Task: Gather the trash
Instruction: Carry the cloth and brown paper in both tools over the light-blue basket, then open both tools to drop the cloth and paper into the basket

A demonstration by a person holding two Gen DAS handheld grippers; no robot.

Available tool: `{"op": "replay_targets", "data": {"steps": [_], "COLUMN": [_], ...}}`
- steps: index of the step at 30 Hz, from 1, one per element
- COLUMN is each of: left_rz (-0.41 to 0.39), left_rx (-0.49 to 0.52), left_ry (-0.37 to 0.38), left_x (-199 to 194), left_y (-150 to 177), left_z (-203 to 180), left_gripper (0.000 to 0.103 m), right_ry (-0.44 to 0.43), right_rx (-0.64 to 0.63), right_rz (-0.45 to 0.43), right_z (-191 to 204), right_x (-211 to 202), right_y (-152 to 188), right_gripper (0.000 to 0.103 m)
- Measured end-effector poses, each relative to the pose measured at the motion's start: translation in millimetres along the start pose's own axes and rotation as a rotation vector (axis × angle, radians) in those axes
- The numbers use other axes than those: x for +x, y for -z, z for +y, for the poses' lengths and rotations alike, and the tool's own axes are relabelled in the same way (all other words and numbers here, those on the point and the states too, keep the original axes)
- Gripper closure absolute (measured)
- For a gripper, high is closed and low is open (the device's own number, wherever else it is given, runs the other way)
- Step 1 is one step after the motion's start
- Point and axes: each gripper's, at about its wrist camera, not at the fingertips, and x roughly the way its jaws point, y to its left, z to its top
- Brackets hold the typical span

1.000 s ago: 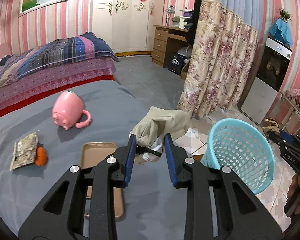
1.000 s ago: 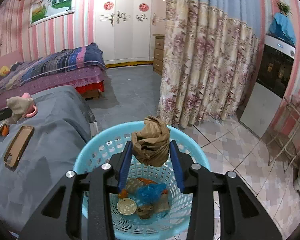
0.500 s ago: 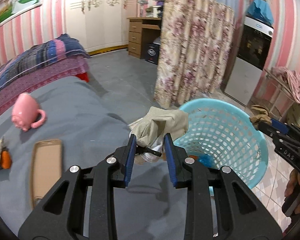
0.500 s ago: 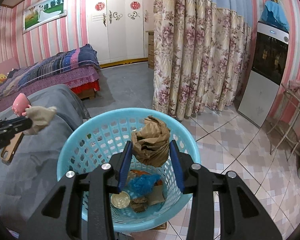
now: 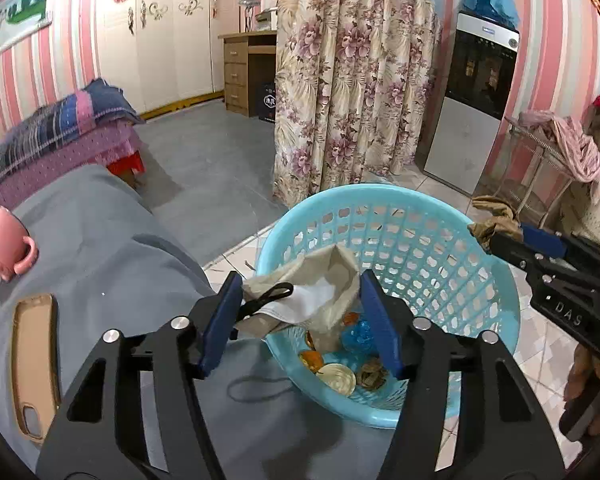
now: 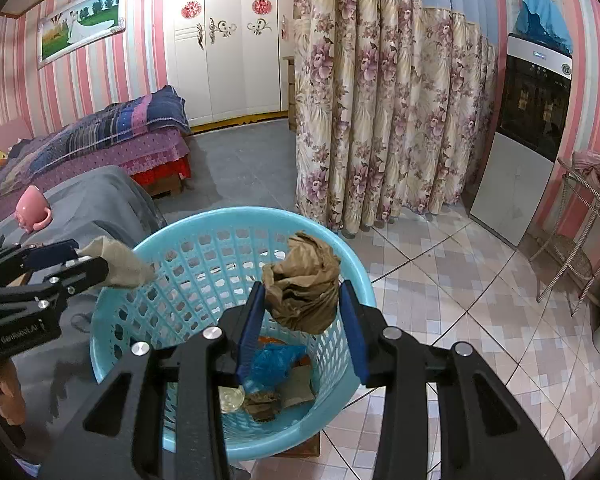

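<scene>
The left tool (image 5: pixel 300 316) has swung from above the grey bed (image 5: pixel 100 240) to the blue basket (image 5: pixel 440 256); its jaws have just been opening and now stand spread, the beige cloth wad (image 5: pixel 324 280) loose between them over the basket's near rim, so its drop is probably under way. The right tool (image 6: pixel 300 316) pinches one crumpled brown paper (image 6: pixel 302 284) above the same basket, not yet released. Count: two tools, one basket holding several scraps, one pink mug (image 5: pixel 6 244) and one phone case (image 5: pixel 34 364) on the bed.
</scene>
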Motion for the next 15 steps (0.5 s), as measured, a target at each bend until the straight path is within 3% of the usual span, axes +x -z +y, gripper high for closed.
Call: {"op": "replay_targets", "data": {"steps": [6, 15], "left_rz": [-0.022, -0.018], "left_rx": [-0.064, -0.106], "left_ry": [0.012, 0.018], "left_x": [-9, -14], "left_y": [-4, -5], "left_z": [21, 43], "left_gripper": [0.028, 0.027], "right_ry": [0.003, -0.003], "right_rx": [-0.010, -0.012], "right_rz": [0.010, 0.016], "right_z": [5, 8], "right_x": [3, 3], "right_y": [3, 5], "right_gripper": [0.065, 0.065]}}
